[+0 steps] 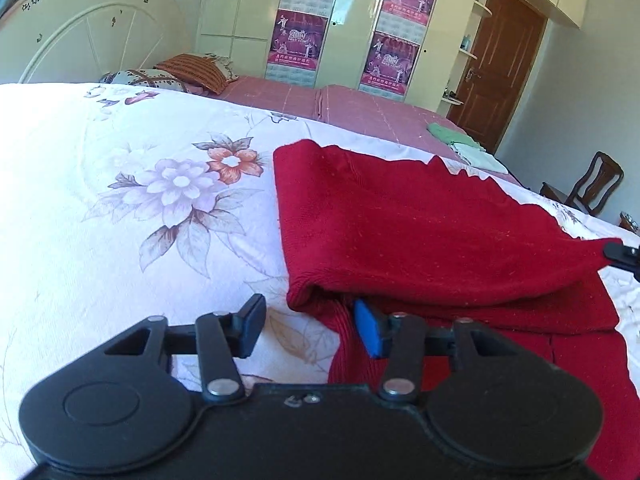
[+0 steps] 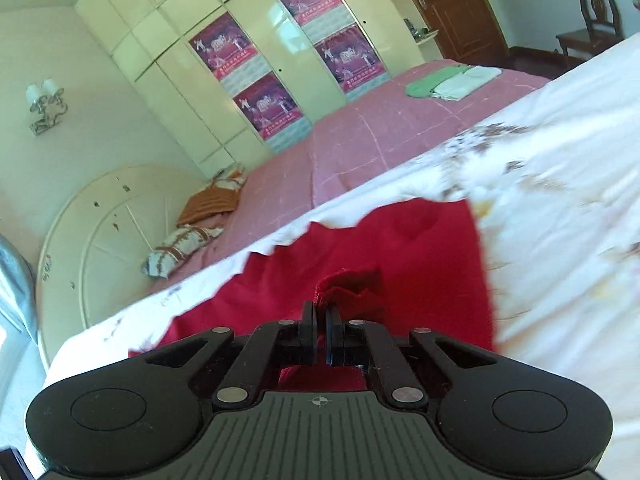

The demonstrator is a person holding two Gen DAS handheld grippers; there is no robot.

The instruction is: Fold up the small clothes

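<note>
A red knit garment (image 1: 420, 224) lies on the white floral bedspread (image 1: 120, 184), its upper layer folded over the lower one. My left gripper (image 1: 312, 330) is open at the garment's near left edge, one finger on the bedspread, the blue-padded finger (image 1: 370, 334) on the red cloth by the fold. My right gripper (image 2: 321, 334) is shut on a bunched corner of the red garment (image 2: 400, 256) and holds it lifted a little. The right gripper's tip also shows at the right edge of the left wrist view (image 1: 622, 252), pinching the cloth.
A second bed with a pink cover (image 1: 340, 108) lies beyond, with folded green and white clothes (image 2: 452, 82) on it and pillows (image 1: 192, 70) at the headboard. Wardrobes with posters (image 1: 304, 20), a brown door (image 1: 500, 64) and a wooden chair (image 1: 592, 188) stand behind.
</note>
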